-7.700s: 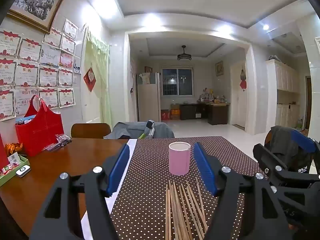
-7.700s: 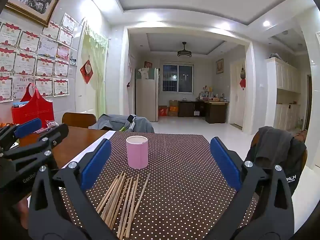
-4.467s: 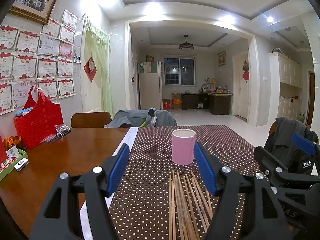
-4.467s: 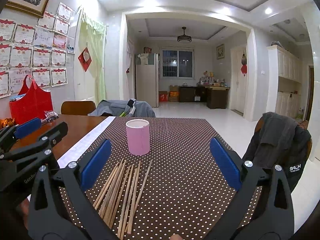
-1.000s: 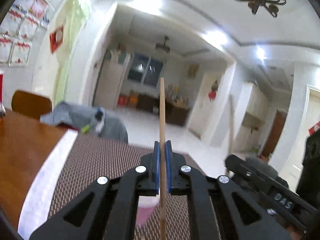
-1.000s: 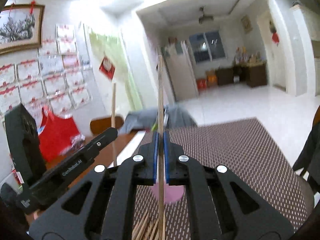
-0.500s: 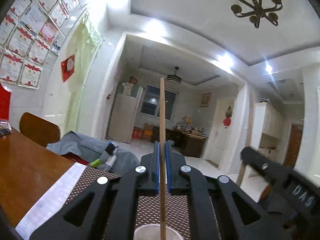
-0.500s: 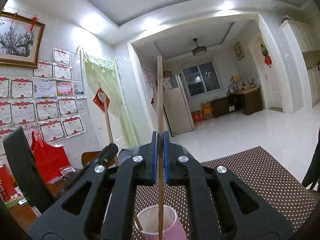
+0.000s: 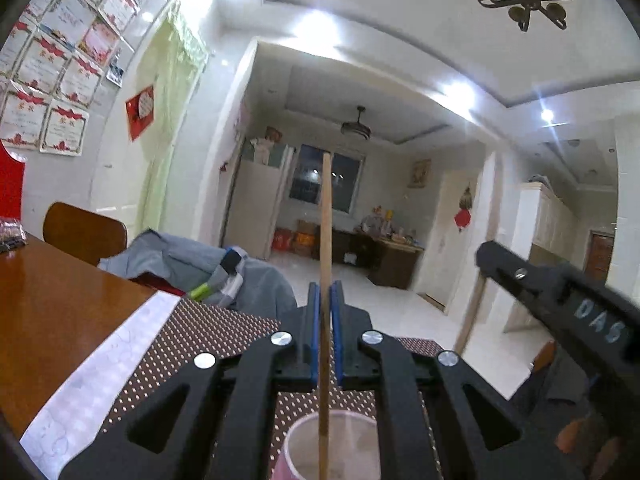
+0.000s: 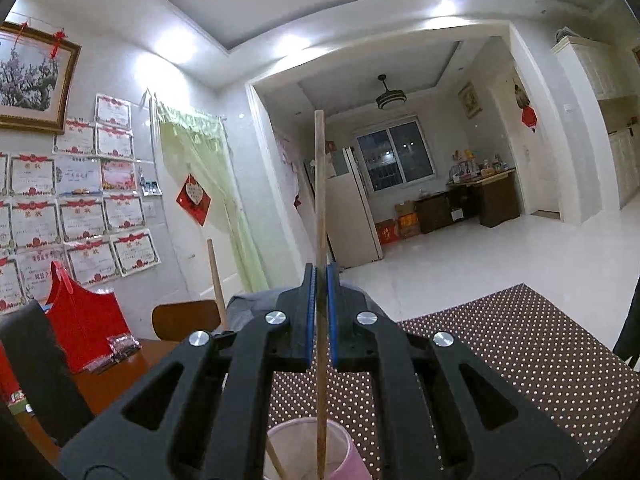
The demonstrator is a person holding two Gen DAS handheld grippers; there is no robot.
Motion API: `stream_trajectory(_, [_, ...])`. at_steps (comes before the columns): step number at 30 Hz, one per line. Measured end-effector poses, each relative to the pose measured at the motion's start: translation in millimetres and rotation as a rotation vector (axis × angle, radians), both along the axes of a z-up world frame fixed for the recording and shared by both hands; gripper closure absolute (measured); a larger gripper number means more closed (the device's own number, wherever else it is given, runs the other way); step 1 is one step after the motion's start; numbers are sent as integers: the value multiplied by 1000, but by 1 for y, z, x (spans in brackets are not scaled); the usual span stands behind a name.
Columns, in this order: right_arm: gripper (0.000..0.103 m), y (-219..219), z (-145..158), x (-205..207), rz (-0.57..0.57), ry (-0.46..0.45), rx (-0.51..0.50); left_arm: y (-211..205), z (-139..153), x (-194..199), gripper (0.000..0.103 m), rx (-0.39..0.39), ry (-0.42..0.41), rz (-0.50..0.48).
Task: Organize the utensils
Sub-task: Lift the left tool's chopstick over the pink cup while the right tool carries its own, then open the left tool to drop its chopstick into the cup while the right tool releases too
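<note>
Two wooden chopsticks stand upright over a pink cup on the polka-dot cloth of the table. The left hand-held gripper is clenched on one chopstick, its lower end inside the cup's mouth; the right hand-held gripper clamps the other chopstick likewise. Beyond the table's far edge are a chair and a heap of grey clothing; a red bag sits far left.
</note>
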State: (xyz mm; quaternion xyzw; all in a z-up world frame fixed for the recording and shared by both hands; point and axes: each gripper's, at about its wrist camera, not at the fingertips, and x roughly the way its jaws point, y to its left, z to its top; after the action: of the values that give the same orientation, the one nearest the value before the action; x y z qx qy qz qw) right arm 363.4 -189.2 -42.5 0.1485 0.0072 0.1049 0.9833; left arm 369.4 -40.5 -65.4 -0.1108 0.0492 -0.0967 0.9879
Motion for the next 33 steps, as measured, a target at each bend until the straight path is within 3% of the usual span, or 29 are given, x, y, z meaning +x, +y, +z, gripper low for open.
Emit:
stream_trajectory(3, [97,2,-4,2,10,30,-2,2,1,-3,93,-5,29,-23])
stream_trajectory(4, [97,3,-5,2,11,38,-8,2,1,-3,83,-6,34,-26])
stream_trajectory(5, [97,5,-6,1,12,43,-13,2,2,-5,79,-5,37,-27])
stream_trajectory(9, [97,8,-11,0,19,76,-28,-1,5,-13,77,17,39,-32])
stream_trajectory(17, [96,4,-18,-9,32,131,-38,4,8,-25,57,-3,83,-63])
stream_trajectory(22, [94,5,-21,-12,38,196,-62,11,11,-39,52,-5,116,-67])
stream_trajectory(23, [88,5,-21,-14,34,208,-69,12,11,-40,51,-8,124,-69])
stream_trajectory(25, [67,4,-21,-19,30,227,-70,17,13,-45,51,-8,150,-75])
stream_trajectory(26, [49,3,-20,-22,27,229,-70,18,14,-47,51,-2,162,-75])
stream_trajectory(33, [49,-1,-14,-46,-3,274,-95,19,17,-74,51,73,252,-99])
